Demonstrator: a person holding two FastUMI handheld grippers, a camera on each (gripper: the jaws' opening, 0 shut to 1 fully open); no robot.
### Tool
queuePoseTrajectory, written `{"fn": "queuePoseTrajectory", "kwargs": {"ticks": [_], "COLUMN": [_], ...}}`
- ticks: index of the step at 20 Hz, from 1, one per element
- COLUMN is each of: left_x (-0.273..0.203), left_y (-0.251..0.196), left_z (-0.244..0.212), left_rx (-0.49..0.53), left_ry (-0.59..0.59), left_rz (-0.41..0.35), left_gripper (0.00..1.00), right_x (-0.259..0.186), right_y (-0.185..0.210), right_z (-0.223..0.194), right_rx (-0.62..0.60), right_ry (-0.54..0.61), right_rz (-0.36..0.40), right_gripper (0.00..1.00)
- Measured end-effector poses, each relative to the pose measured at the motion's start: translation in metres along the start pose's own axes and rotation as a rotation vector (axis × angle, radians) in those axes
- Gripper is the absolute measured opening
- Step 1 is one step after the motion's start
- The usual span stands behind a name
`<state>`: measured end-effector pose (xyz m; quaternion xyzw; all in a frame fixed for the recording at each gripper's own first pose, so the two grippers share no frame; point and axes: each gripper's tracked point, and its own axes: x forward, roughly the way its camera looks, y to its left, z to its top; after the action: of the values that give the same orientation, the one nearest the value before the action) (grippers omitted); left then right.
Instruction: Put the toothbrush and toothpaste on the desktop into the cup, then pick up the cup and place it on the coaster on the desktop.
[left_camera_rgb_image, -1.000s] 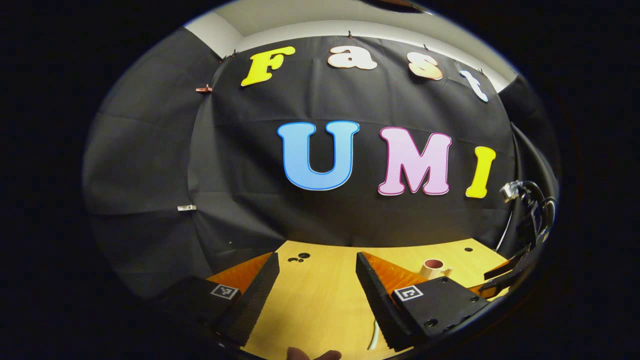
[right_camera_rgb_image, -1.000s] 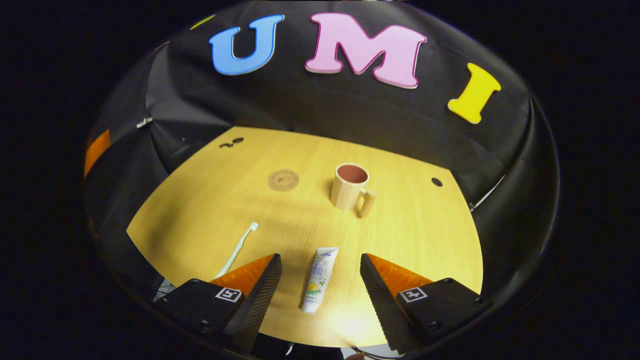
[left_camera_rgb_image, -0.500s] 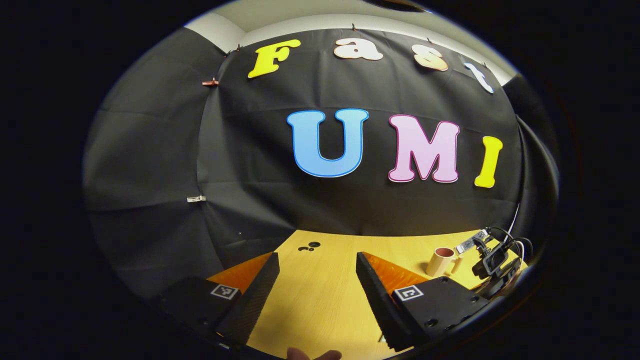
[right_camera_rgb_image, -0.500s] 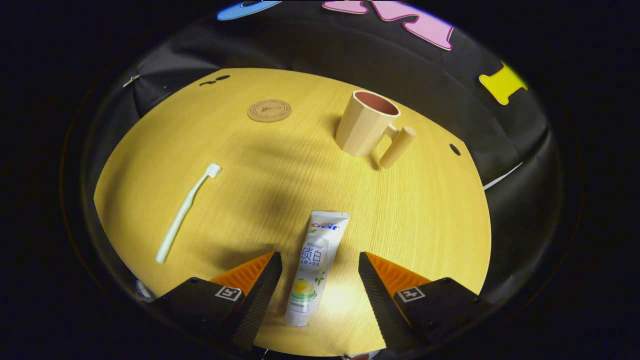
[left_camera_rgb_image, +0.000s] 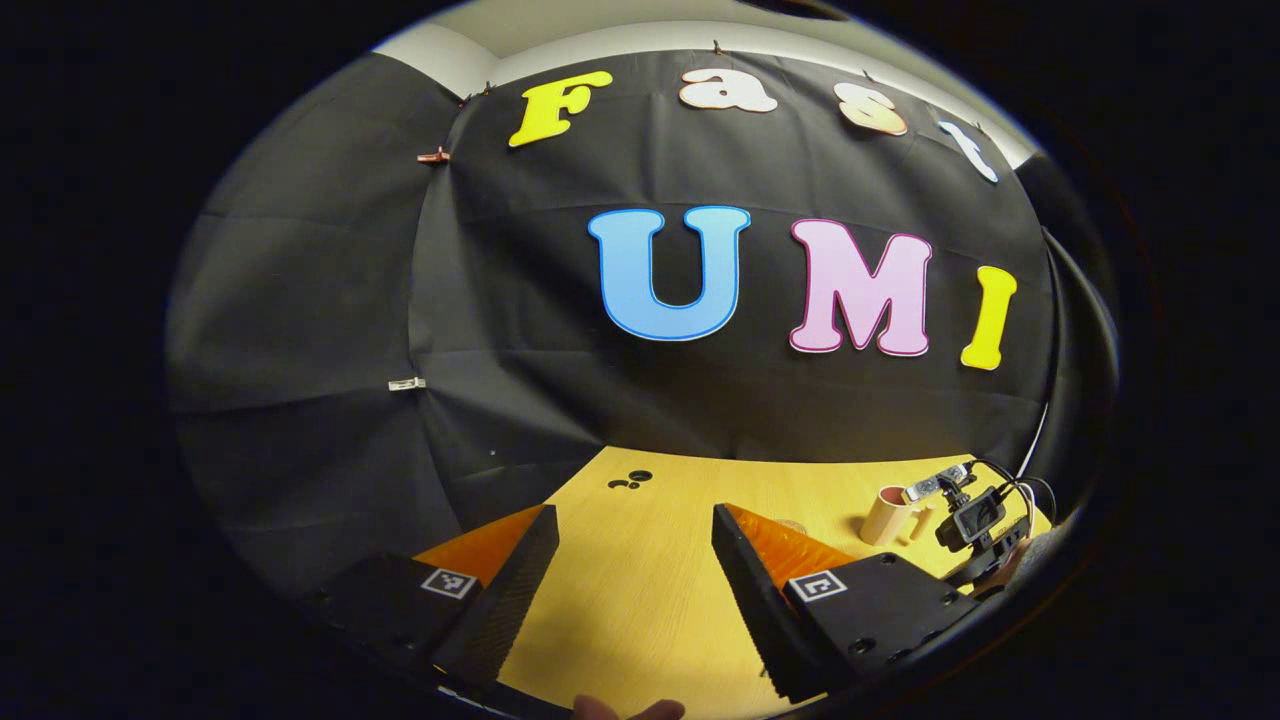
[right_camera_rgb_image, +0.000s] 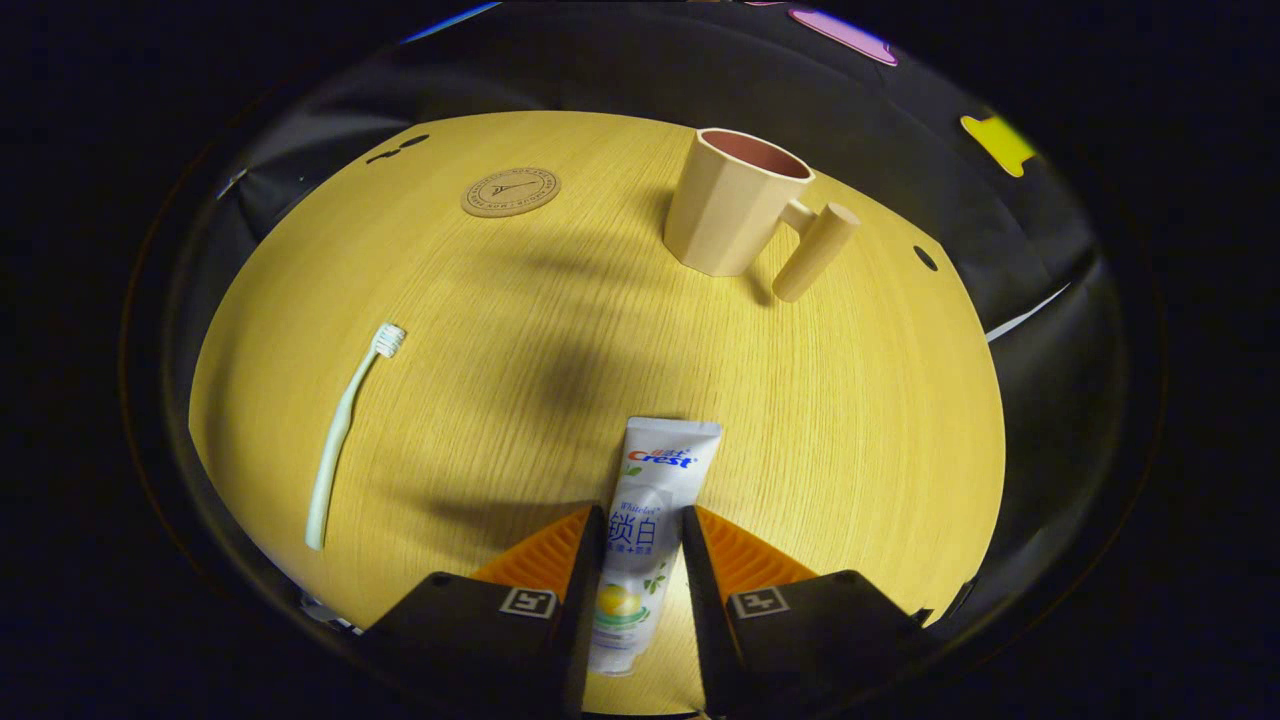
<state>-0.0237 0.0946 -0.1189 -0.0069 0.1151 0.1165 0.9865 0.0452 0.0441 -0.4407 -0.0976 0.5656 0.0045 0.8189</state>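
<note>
My right gripper is low over the desktop, fingers clamped on the white toothpaste lying flat. My left gripper hovers with fingers apart. The cup stands upright beyond.

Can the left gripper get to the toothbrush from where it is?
Probably yes. The left gripper is open above bare table, and the toothbrush lies flat with open desktop all round it, well apart from the toothpaste and cup.

A light wooden bench stands against black cloth walls; a pale ceiling shows above.
</note>
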Motion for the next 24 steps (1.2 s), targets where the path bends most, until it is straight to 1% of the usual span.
{"fn": "queuePoseTrajectory", "kwargs": {"ticks": [2, 3, 5, 6, 7, 8, 9, 10, 11, 13, 15, 19, 20, 22, 24], "left_x": [0.001, 0.000, 0.000, 0.000, 0.000, 0.001, 0.002, 0.003, 0.006, 0.011, 0.020, 0.040, 0.044, 0.053, 0.064], "left_y": [-0.004, -0.006, -0.012, -0.016, -0.021, -0.027, -0.033, -0.039, -0.049, -0.067, -0.087, -0.120, -0.129, -0.146, -0.157], "left_z": [0.000, 0.001, 0.002, 0.002, 0.000, -0.001, -0.006, -0.009, -0.013, -0.021, -0.030, -0.053, -0.062, -0.084, -0.115], "left_rx": [0.002, 0.004, 0.009, 0.013, 0.020, 0.027, 0.035, 0.045, 0.057, 0.070, 0.087, 0.149, 0.160, 0.173, 0.187], "left_ry": [0.000, -0.001, -0.001, 0.001, 0.005, 0.011, 0.022, 0.032, 0.049, 0.073, 0.090, 0.131, 0.143, 0.176, 0.225], "left_rz": [0.002, 0.002, -0.001, -0.002, -0.009, -0.015, -0.023, -0.031, -0.047, -0.072, -0.103, -0.162, -0.189, -0.235, -0.250], "left_gripper": [0.97, 0.97, 0.97, 0.97, 0.97, 0.97, 0.97, 0.97, 0.97, 0.97, 0.97, 0.96, 0.96, 0.96, 0.95], "right_x": [0.003, 0.001, 0.001, 0.000, -0.001, -0.002, -0.004, -0.009, -0.016, -0.029, -0.048, -0.068, -0.073, -0.081, -0.087], "right_y": [-0.009, -0.008, -0.007, -0.008, -0.009, -0.008, -0.008, -0.009, -0.011, -0.014, -0.017, -0.028, -0.032, -0.044, -0.055], "right_z": [-0.004, -0.004, -0.003, -0.003, -0.001, -0.002, -0.001, 0.004, 0.011, 0.021, 0.028, 0.028, 0.027, 0.022, 0.016], "right_rx": [0.002, 0.015, 0.039, 0.053, 0.073, 0.085, 0.095, 0.103, 0.104, 0.103, 0.131, 0.167, 0.178, 0.172, 0.159], "right_ry": [0.015, 0.011, 0.004, -0.005, -0.016, -0.030, -0.056, -0.099, -0.162, -0.245, -0.312, -0.351, -0.358, -0.376, -0.391], "right_rz": [-0.010, 0.016, 0.084, 0.113, 0.149, 0.181, 0.208, 0.226, 0.240, 0.264, 0.307, 0.361, 0.374, 0.380, 0.380], "right_gripper": [0.31, 0.24, 0.23, 0.19, 0.18, 0.14, 0.14, 0.10, 0.14, 0.14, 0.15, 0.14, 0.14, 0.14, 0.14]}}
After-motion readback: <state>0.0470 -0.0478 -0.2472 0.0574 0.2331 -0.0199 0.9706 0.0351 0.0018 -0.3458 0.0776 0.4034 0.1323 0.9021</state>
